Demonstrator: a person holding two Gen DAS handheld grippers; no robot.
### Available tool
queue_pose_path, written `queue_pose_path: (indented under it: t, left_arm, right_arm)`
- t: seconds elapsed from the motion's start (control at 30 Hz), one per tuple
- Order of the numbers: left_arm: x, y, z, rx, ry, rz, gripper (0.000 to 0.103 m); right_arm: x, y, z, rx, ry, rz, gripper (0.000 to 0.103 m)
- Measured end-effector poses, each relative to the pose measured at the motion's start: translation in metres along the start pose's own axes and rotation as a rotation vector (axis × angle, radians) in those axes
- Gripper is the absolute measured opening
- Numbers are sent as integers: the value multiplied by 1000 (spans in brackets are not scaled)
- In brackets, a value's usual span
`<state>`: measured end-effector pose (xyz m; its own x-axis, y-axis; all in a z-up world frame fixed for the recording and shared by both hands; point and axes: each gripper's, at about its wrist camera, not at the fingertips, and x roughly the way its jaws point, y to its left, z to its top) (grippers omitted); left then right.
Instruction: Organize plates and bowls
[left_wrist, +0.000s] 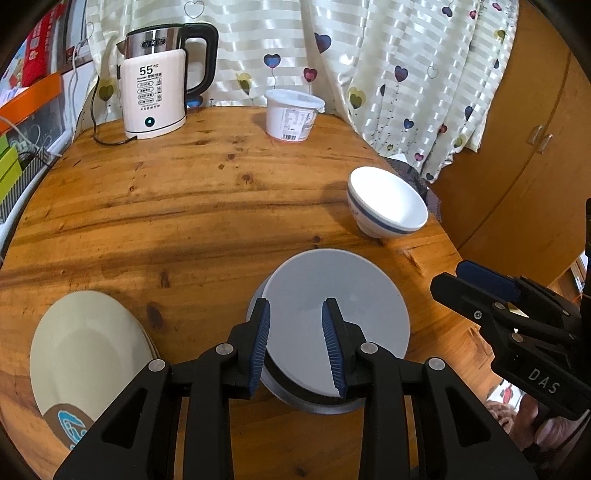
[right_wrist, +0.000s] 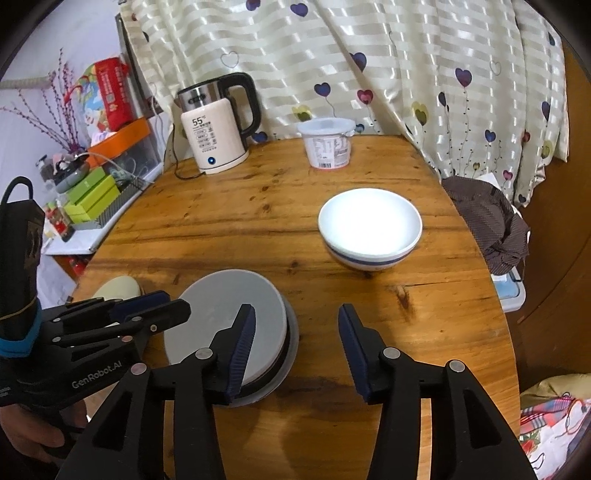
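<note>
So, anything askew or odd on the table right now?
Yes: the two grey round plates are stacked off-centre, the upper one shifted so the lower rim sticks out on one side. The white ceramic bowl with a blue band sits upright. Nothing spilled or broken shows.

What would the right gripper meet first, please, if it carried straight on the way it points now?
Probably bare wooden table: the open right gripper aims just right of the grey plates, short of the white bowl.

Electric kettle (left_wrist: 155, 81), lidded plastic tub (left_wrist: 292, 115), heart-print curtain (left_wrist: 406, 74)
</note>
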<state>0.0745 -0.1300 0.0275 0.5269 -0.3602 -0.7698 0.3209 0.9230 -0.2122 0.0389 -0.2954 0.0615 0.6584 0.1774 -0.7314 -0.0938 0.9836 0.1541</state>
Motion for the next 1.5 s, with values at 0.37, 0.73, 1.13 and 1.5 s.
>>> queue_pose_path:
  t: [0.37,0.73,1.13,1.5]
  left_arm:
    - [5,-3,12,16,-2,-11,31]
    - [12,-13,23,42,8,-35,31]
    - [26,-21,39,44,33,-79,31]
    - [45,-30,63,54,65,-117,31]
  right_arm:
    - [1,-3,6,-4,-10,-16,47]
    - [6,-12,8,10,-3,-21,47]
    - [9,-36,12,61,-4,-47,47]
    - [12,-72,20,147,-4,-69,47]
